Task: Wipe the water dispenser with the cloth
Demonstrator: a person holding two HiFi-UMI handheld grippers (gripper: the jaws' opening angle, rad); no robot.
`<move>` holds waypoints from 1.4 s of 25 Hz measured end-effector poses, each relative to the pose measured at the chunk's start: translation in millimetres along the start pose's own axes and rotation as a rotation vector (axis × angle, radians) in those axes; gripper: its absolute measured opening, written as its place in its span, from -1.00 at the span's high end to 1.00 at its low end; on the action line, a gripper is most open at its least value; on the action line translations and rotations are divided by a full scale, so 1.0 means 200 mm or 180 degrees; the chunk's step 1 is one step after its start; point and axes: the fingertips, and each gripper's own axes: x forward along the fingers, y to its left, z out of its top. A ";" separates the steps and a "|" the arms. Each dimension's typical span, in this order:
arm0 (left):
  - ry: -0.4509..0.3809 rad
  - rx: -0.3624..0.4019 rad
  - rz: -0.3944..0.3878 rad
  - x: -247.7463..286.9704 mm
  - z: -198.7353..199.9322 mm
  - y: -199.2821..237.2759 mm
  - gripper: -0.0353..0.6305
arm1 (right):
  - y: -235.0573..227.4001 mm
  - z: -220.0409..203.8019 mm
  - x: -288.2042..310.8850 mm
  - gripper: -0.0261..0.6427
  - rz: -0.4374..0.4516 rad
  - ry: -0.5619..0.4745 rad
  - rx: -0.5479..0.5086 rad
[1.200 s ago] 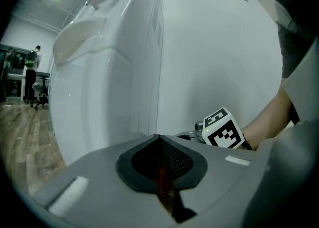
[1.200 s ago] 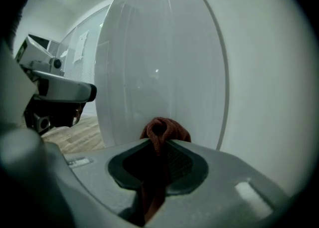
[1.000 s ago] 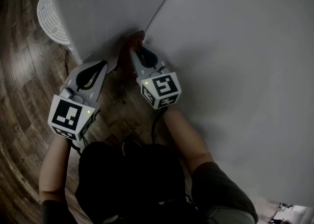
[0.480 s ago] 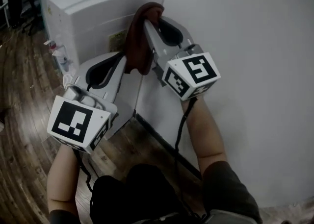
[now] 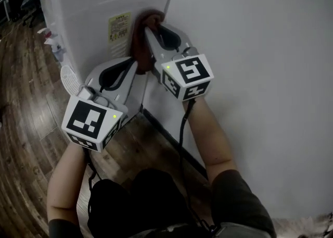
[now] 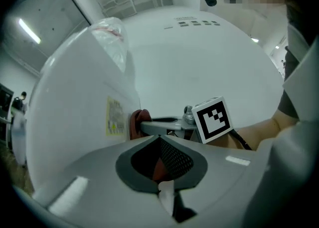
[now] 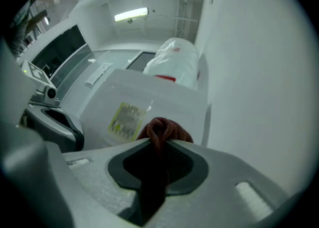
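The white water dispenser [image 5: 93, 13] stands against the wall, its side panel toward me with a yellow label [image 5: 119, 27]. A brown-red cloth [image 5: 141, 44] lies bunched against that panel, just right of the label. My right gripper [image 5: 152, 27] is shut on the cloth's upper fold [image 7: 164, 129], which bulges past the jaw tips. My left gripper [image 5: 134, 65] sits lower left with its tip at the cloth's hanging end. Its jaws look shut, with a strip of red cloth [image 6: 158, 164] inside them. The right gripper's cube [image 6: 214, 119] shows beside the dispenser [image 6: 75, 97].
A plain white wall [image 5: 260, 49] runs along the right, with a dark baseboard [image 5: 171, 140] at its foot. Wood floor [image 5: 26, 101] spreads to the left. Taps [image 5: 52, 44] and a white drip grille [image 5: 67, 78] are on the dispenser's front. A bagged bottle [image 7: 172, 57] sits on top.
Both grippers and the cloth have risen from the dispenser's base near the floor to the side panel beside the label. The cloth now sits pressed against the panel.
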 end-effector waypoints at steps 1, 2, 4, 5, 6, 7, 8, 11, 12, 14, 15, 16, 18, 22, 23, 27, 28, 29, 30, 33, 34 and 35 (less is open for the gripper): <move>0.0098 -0.0063 -0.0019 0.01 -0.13 -0.03 0.83 | 0.04 -0.14 -0.02 0.78 0.0003 0.0119 0.0024; 0.0215 -0.0129 -0.0034 0.01 -0.27 -0.05 0.83 | 0.08 -0.28 -0.03 0.78 0.0002 0.0252 0.0055; 0.0458 -0.0242 -0.0050 -0.01 -0.55 -0.09 0.83 | 0.18 -0.57 -0.07 0.78 0.0023 0.0502 0.0136; 0.0569 -0.0297 -0.0059 -0.03 -0.69 -0.12 0.83 | 0.23 -0.71 -0.09 0.78 0.0041 0.0608 0.0184; 0.0673 -0.0360 -0.0073 -0.05 -0.81 -0.14 0.83 | 0.28 -0.83 -0.12 0.78 0.0056 0.0707 0.0231; 0.0776 -0.0432 -0.0091 -0.08 -0.92 -0.18 0.83 | 0.33 -0.94 -0.16 0.78 0.0065 0.0804 0.0281; 0.0880 -0.0508 -0.0108 -0.10 -1.03 -0.21 0.83 | 0.38 -1.05 -0.20 0.78 0.0069 0.0903 0.0337; 0.1183 -0.0664 -0.0103 -0.17 -1.35 -0.27 0.83 | 0.51 -1.40 -0.29 0.78 0.0047 0.1199 0.0531; 0.1265 -0.0690 -0.0088 -0.18 -1.46 -0.27 0.83 | 0.54 -1.53 -0.31 0.78 0.0028 0.1285 0.0594; 0.1393 -0.0758 -0.0054 -0.20 -1.66 -0.28 0.83 | 0.60 -1.77 -0.36 0.78 -0.0006 0.1445 0.0703; 0.1451 -0.0821 -0.0042 -0.20 -1.74 -0.29 0.83 | 0.64 -1.88 -0.38 0.78 -0.0012 0.1528 0.0738; 0.1510 -0.0899 -0.0043 -0.22 -1.81 -0.30 0.83 | 0.67 -1.98 -0.41 0.78 -0.0004 0.1619 0.0758; 0.1630 -0.1034 -0.0088 -0.26 -1.91 -0.36 0.83 | 0.74 -2.16 -0.47 0.78 0.0042 0.1841 0.0804; 0.1809 -0.1096 -0.0207 -0.30 -2.07 -0.43 0.83 | 0.80 -2.42 -0.54 0.78 0.0011 0.2224 0.1001; 0.1825 -0.1118 -0.0212 -0.31 -2.09 -0.43 0.83 | 0.79 -2.46 -0.54 0.78 -0.0024 0.2261 0.1023; 0.1812 -0.1153 -0.0209 -0.33 -2.11 -0.42 0.83 | 0.76 -2.48 -0.54 0.78 -0.0140 0.2264 0.1009; 0.1779 -0.1125 -0.0233 -0.33 -2.09 -0.41 0.83 | 0.75 -2.46 -0.54 0.78 -0.0164 0.2259 0.1014; 0.1735 -0.1079 -0.0264 -0.32 -2.05 -0.41 0.83 | 0.74 -2.44 -0.55 0.78 -0.0191 0.2255 0.1019; 0.1683 -0.1026 -0.0291 -0.32 -2.00 -0.40 0.83 | 0.73 -2.41 -0.56 0.78 -0.0217 0.2252 0.1024; 0.1519 -0.0873 -0.0274 -0.30 -1.80 -0.35 0.83 | 0.69 -2.23 -0.55 0.78 -0.0275 0.2207 0.1056; 0.1467 -0.0833 -0.0254 -0.29 -1.72 -0.34 0.83 | 0.68 -2.14 -0.55 0.78 -0.0301 0.2177 0.1081; 0.1415 -0.0812 -0.0232 -0.30 -1.63 -0.34 0.83 | 0.67 -2.04 -0.57 0.78 -0.0333 0.2145 0.1114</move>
